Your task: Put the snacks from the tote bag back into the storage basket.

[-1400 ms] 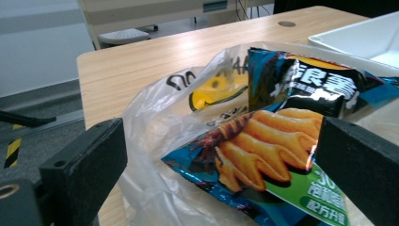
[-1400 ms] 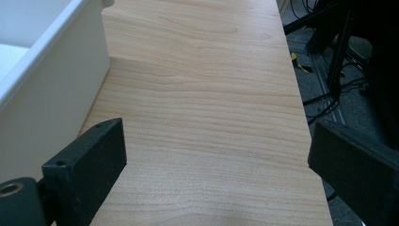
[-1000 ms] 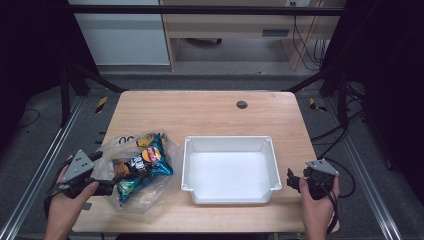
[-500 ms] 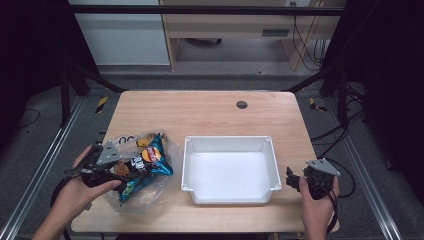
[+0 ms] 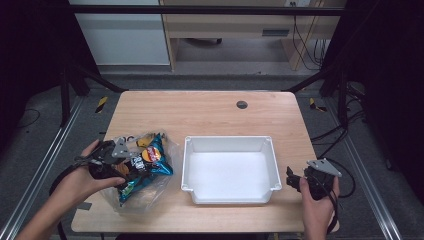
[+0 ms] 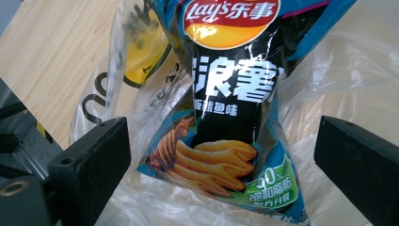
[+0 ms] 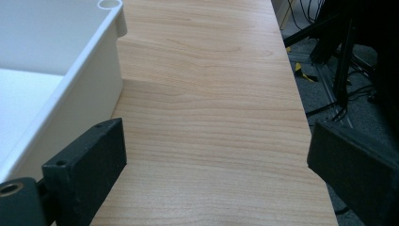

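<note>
Moved: my left gripper [image 5: 131, 161] has swung onto the Lay's crisp bag [image 6: 230, 117], jaws wide.
Surface: wooden table [image 5: 210, 112].
Around: white tray [image 5: 230, 147]; clear plastic bag [image 6: 339, 70].
Right gripper [image 5: 292, 178]: jaws wide, empty.

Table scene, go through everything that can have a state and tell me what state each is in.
Left gripper: open, jaws either side of the chip bag.
Right gripper: open, holding nothing, beside the tray.
Chip bag: sealed, inside the plastic bag.
Plastic bag: crumpled, lying on the table.
White tray: empty, upright.
</note>
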`<action>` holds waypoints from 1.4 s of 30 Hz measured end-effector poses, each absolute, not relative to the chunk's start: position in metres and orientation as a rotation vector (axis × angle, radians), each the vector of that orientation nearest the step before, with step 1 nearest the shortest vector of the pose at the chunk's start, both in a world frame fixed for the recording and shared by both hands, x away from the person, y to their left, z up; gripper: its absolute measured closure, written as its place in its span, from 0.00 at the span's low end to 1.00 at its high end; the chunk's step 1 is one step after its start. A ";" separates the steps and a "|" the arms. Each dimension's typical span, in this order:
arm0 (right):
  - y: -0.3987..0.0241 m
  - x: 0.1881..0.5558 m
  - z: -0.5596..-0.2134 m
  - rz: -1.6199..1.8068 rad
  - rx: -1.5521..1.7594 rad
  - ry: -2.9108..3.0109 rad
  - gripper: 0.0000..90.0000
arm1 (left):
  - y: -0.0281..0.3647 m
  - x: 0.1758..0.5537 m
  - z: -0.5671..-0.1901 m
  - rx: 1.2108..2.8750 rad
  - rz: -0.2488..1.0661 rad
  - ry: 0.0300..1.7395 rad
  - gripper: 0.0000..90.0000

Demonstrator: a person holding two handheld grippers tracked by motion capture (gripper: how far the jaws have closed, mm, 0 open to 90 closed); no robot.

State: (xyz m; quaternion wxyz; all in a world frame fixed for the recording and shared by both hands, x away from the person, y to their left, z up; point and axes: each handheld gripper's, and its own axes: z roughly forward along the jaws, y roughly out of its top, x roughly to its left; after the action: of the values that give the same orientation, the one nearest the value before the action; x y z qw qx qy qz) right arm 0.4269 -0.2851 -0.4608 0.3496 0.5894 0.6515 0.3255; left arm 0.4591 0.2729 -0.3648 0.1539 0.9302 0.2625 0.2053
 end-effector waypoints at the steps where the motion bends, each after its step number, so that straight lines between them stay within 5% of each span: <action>1: -0.285 0.427 -0.460 0.846 1.526 1.686 0.06 | 0.272 0.462 -0.366 2.681 0.570 0.750 0.04; 42: -0.284 0.427 -0.461 0.843 1.519 1.696 0.06 | 0.253 0.502 -0.422 2.748 0.432 0.738 0.11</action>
State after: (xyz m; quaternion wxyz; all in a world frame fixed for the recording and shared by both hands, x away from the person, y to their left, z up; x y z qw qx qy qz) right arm 0.4273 -0.2839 -0.4607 0.3495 0.5862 0.6544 0.3254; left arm 0.5023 0.2529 -0.4223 0.1315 0.9466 0.2541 0.1487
